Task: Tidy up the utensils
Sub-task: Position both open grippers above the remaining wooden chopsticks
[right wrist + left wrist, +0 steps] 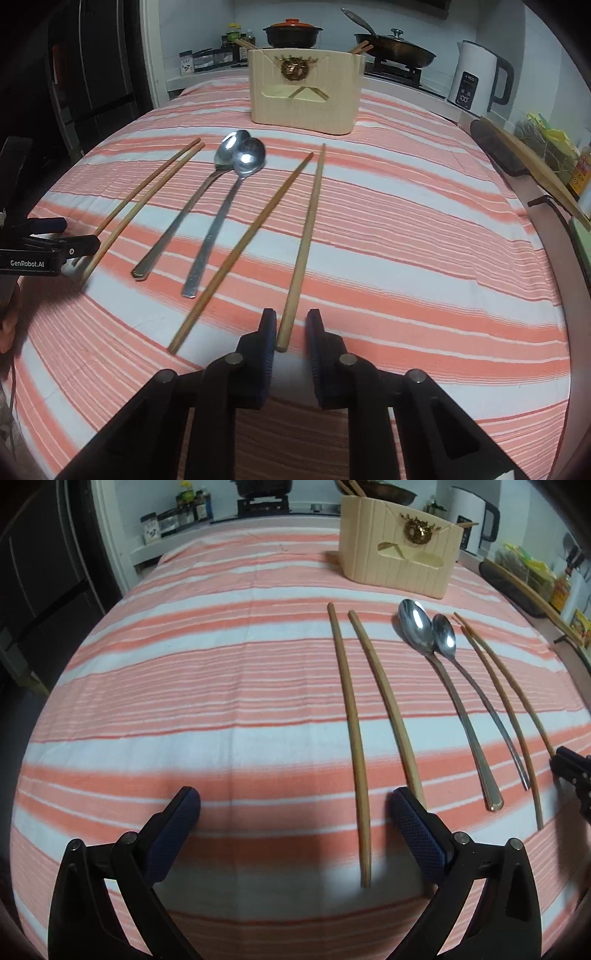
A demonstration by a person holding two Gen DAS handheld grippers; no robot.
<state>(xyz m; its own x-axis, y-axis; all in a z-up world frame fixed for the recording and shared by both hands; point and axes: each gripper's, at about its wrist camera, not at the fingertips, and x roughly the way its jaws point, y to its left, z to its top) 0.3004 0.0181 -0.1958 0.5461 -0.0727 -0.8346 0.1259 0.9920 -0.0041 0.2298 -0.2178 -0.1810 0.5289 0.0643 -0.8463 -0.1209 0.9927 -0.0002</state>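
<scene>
In the left wrist view, the left gripper [295,812] is seen with its jaws spread wide and nothing held between them. A large free area of the striped cloth [184,664] is offered on the left side, up to the table's far edge. Two wooden chopsticks [354,738] are laid in front of the gripper, the near end of one between the open fingers. Further right, two metal spoons [443,653] are placed side by side with touching bowls, and a thinner pair of chopsticks [517,709] beside them. The beige utensil holder [399,554] is placed near the far edge.

In the right wrist view, the right gripper [290,325] is seen almost closed around the near end of one chopstick [306,236]; one pad seems to touch it, but a small gap is perhaps left on the other side. Its partner [243,251] is laid just beside it on the left. Open cloth is available on the right, up to the table's edge. The left gripper is visible at the left border.
</scene>
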